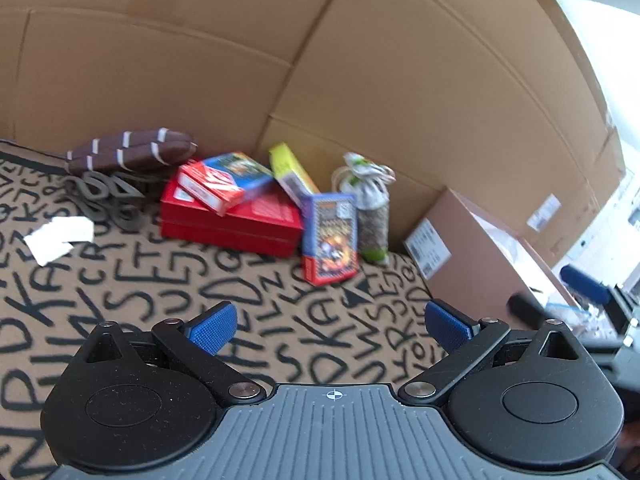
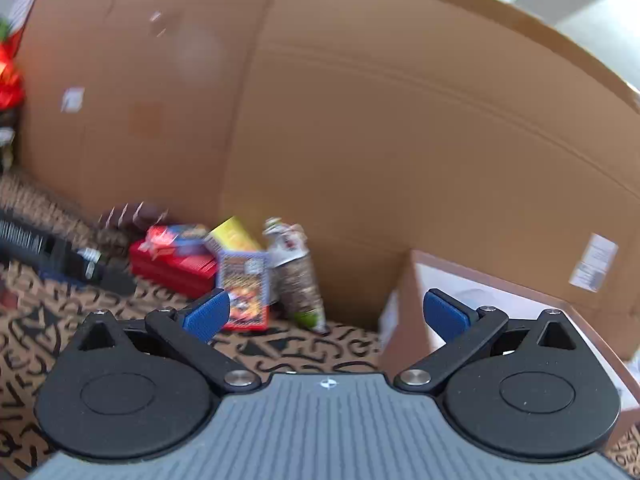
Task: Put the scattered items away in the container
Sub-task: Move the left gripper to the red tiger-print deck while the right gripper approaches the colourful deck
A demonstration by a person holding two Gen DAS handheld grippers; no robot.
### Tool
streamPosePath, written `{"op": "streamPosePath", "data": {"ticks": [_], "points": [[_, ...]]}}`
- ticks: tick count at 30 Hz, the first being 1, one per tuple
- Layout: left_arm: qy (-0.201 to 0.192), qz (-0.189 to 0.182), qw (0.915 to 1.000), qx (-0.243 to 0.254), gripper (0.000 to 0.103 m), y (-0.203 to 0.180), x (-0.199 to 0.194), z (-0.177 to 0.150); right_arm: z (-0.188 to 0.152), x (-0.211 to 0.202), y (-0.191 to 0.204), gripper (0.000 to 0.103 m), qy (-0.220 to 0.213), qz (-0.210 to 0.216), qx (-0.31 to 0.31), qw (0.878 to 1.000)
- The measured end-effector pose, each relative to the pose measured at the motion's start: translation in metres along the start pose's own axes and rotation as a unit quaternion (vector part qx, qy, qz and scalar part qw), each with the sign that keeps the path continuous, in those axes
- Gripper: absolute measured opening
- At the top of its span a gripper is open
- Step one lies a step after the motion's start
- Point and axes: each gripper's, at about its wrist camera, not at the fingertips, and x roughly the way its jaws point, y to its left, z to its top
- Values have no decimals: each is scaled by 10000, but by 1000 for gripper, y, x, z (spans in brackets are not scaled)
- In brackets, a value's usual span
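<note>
Items (image 1: pixel 256 208) piled on mat (image 1: pixel 200 288) beside box (image 2: pixel 480 320); left gripper (image 1: pixel 330 322), right gripper (image 2: pixel 326 314) hovering, jaws spread, empty. Stage unclear; box contents hidden.

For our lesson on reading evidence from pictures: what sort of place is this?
Probably a home or storage corner on the floor, not a kitchen or workshop. A letter-patterned rug lies underfoot, large cardboard sheets stand behind, and small game boxes lean beside an open cardboard box.
</note>
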Motion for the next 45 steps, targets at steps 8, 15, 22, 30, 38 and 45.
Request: {"op": "streamPosePath", "data": {"ticks": [8,15,22,30,38,45], "points": [[-29,356,9994,-14,103,29,23,29,-5,48,31,102,503,288,23,9983],[-246,739,9958,483,103,35,52,58,-7,84,43,102,727,457,121,9962],[-305,994,9922,687,103,45,86,76,-9,116,48,102,905,660,336,9931],[-144,855,9939,687,103,51,111,80,-13,144,41,102,983,807,849,9882],[-258,672,9913,1106,92,48,115,73,-17,163,39,99,1048,862,938,9863],[-298,748,9866,1418,86,42,113,65,-19,171,43,95,1003,992,915,9858]]}}
